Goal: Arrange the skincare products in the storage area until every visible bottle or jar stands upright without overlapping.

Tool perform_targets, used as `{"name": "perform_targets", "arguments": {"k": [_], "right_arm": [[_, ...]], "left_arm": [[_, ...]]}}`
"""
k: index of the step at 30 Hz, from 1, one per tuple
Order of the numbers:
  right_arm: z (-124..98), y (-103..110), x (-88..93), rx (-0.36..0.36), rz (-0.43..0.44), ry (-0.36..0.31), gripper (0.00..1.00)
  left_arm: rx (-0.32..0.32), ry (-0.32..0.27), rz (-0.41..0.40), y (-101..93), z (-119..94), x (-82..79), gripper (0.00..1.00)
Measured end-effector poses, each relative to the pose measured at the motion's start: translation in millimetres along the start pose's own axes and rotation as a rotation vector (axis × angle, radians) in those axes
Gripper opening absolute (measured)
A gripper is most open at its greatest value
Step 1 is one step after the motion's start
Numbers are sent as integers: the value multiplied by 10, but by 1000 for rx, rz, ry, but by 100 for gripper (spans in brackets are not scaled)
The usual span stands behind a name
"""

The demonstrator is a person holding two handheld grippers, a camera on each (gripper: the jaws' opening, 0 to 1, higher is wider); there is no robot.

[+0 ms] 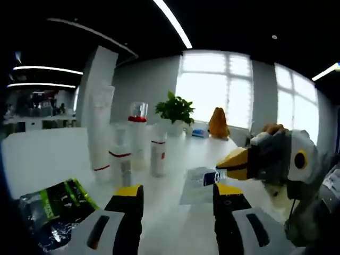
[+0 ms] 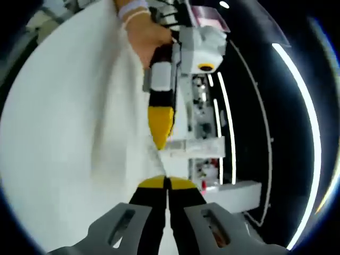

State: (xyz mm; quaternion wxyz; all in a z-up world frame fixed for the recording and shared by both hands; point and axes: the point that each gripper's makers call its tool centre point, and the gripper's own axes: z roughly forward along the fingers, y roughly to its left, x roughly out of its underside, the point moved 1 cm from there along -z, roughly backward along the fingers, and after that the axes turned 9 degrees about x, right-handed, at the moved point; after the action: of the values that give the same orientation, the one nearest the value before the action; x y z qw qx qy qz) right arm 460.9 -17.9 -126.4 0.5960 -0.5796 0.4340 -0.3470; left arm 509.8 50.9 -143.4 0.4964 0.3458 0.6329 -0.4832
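L claw (image 1: 178, 199) open; R claw (image 2: 167, 183) closed over white table (image 1: 48, 154)

**Hidden, cropped and unreadable**

In the left gripper view the green packet (image 1: 53, 212) is cut by the lower left edge. The small bottle (image 1: 204, 178) is partly hidden behind the right tool (image 1: 234, 164), its label too blurred to read.
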Motion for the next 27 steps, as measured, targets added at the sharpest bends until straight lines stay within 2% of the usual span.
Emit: {"name": "perform_targets", "arguments": {"k": [1,3,4,7,9,11,13,16,20,22,23,24,27], "right_arm": [[7,-25,-23,1,53,-14,0],[35,-110,-43,19,162,-28,0],[52,-143,-55,24,198,-39,0],[149,-355,-36,67,427,-77,0],[210,-506,-17,96,566,-113,0],[267,-642,31,139,658,-134,0],[292,-735,27,177,648,-164,0],[306,-842,-37,282,521,-166,0],[311,-907,-185,502,82,-102,0],[333,-844,-316,556,-122,-117,0],[338,-825,-368,582,-152,-131,0],[352,-783,-402,580,-151,-154,0],[395,-697,-456,565,-126,-168,0]], "left_arm": [[16,-43,1,-7,-22,-87,65],[14,-108,29,-27,-90,-227,67],[13,-129,61,-41,-117,-274,63],[-7,-238,200,-117,-233,-494,50],[-7,-293,233,-179,-286,-582,50],[8,-333,247,-234,-330,-638,51],[20,-340,227,-252,-328,-641,53],[65,-341,193,-287,-289,-616,57],[177,-338,98,-427,-201,-545,70],[211,-360,58,-450,-188,-571,77],[215,-369,45,-453,-189,-580,80],[232,-389,21,-459,-204,-610,81],[254,-429,-51,-431,-257,-661,81]]}}
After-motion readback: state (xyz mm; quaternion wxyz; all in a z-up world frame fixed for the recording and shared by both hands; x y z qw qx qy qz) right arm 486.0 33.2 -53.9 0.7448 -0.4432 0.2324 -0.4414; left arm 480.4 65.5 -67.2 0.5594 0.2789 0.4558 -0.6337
